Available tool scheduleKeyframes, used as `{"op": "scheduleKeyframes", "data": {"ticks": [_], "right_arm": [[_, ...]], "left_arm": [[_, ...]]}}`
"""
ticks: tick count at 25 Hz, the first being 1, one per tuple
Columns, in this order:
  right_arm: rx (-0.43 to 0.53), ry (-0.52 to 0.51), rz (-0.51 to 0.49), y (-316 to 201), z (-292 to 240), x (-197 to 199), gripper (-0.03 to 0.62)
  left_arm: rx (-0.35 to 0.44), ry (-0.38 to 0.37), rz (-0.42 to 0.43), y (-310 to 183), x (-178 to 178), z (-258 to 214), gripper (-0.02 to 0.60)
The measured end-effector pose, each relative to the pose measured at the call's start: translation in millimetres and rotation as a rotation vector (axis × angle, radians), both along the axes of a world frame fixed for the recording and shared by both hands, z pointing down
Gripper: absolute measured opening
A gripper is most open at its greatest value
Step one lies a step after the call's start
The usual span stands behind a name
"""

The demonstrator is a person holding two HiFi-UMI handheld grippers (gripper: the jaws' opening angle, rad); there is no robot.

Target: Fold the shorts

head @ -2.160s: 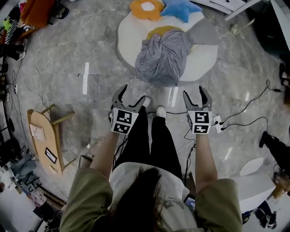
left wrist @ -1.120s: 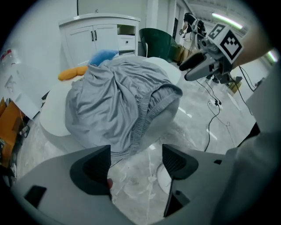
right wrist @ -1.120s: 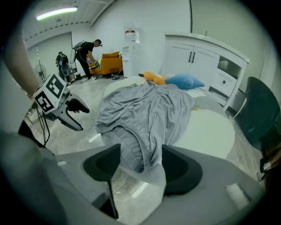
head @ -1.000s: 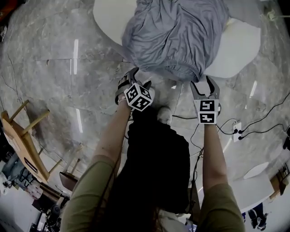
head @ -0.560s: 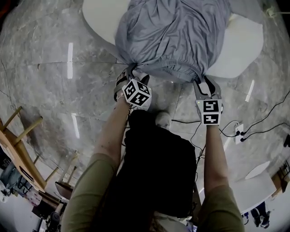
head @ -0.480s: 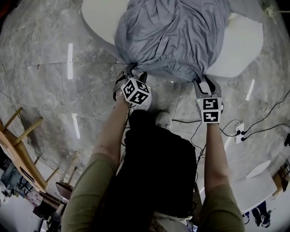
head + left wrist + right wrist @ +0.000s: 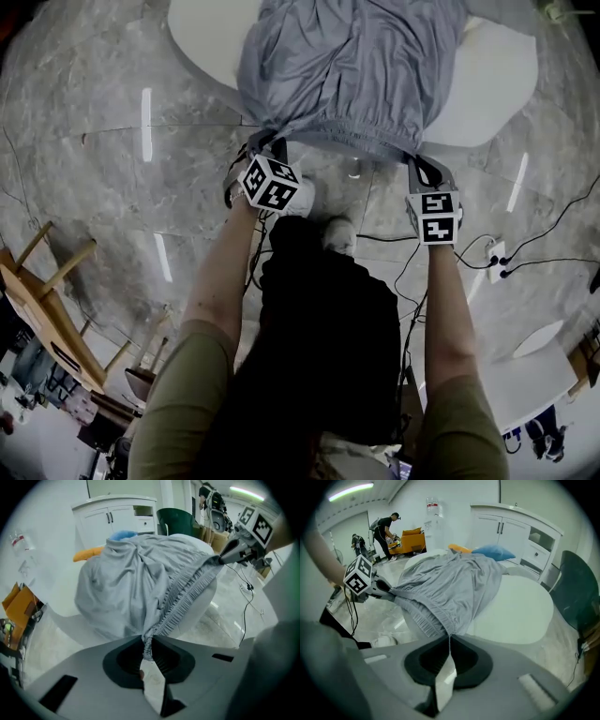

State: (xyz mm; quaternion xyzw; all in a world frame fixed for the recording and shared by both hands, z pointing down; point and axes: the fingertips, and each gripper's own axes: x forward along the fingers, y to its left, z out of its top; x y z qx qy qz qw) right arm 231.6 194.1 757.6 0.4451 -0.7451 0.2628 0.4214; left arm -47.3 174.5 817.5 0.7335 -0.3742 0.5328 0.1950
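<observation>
Currently your left claw (image 7: pixel 264 150) and right claw (image 7: pixel 420 164), jaws just closed, each clamp the shorts (image 7: pixel 347 66) by the waistband (image 7: pixel 349 141) between them; all folding remains.

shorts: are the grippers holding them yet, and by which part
Yes. Both sets of jaws have just closed on the elastic waistband of the grey shorts: the left gripper pinches one end, the right gripper the other.

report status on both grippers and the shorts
Left gripper, right gripper: jaws just closed, each pinching one end of the waistband. Grey shorts bunched on white round pad, waistband stretched between grippers. Nothing seen in the way.
</observation>
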Motion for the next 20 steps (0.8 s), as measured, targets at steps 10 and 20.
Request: {"op": "scheduleKeyframes", "data": {"ticks": [10, 20], "right_arm": [[-0.069, -0.038, -0.011, -13.1, -149.9, 2.1, 0.012], [0.009, -0.076, 0.021, -94.1, -370.0, 2.5, 0.011]], "left_arm": [[0.013, 0.072, -0.052, -18.6, -14.6, -190.0, 0.032], [0.091, 0.174, 0.059, -111.4, -14.3, -412.5, 0.029]]}}
